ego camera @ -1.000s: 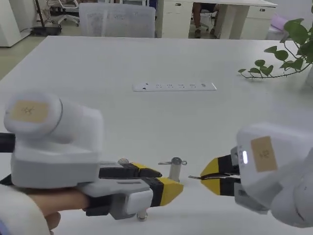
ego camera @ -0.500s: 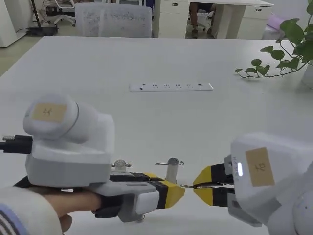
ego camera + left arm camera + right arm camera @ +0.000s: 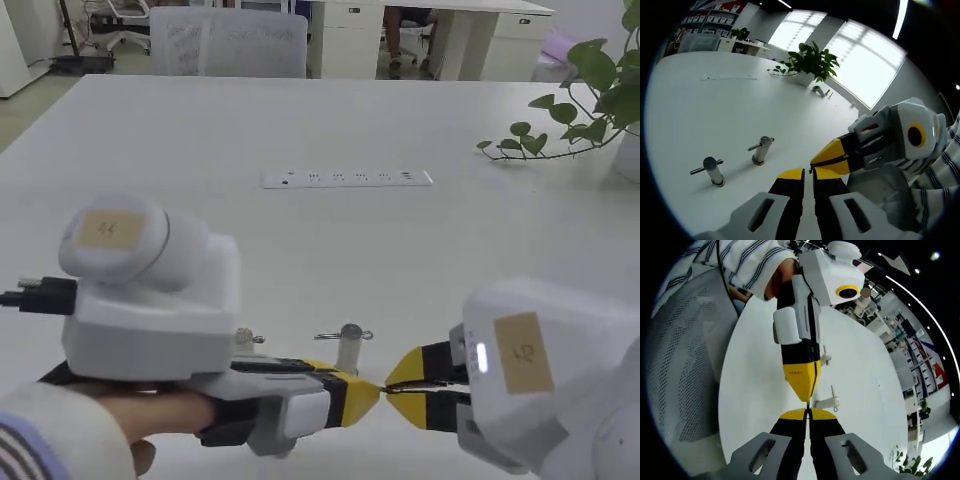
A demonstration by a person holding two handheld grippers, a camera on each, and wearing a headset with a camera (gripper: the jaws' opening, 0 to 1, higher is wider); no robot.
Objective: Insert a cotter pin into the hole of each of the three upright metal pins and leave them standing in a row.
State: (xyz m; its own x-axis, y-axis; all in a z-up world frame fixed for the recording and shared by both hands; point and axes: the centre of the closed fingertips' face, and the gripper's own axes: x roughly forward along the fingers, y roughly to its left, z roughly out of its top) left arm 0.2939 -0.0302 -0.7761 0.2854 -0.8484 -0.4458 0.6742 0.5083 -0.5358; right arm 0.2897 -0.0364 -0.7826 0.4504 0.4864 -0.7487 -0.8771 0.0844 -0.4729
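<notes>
Tools meet tip to tip: right tool [image 3: 395, 385] pinches a cotter pin [image 3: 809, 405]; left tool [image 3: 372, 392] narrow, grip unclear. Next, probably threading the last hole.

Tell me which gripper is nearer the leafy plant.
Right. The right gripper is on the side toward the plant; the left gripper lies farther left, their tips almost touching.

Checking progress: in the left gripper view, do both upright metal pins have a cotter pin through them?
Yes, the nearer pin and the farther pin each carry a cotter pin crosswise near the top.
</notes>
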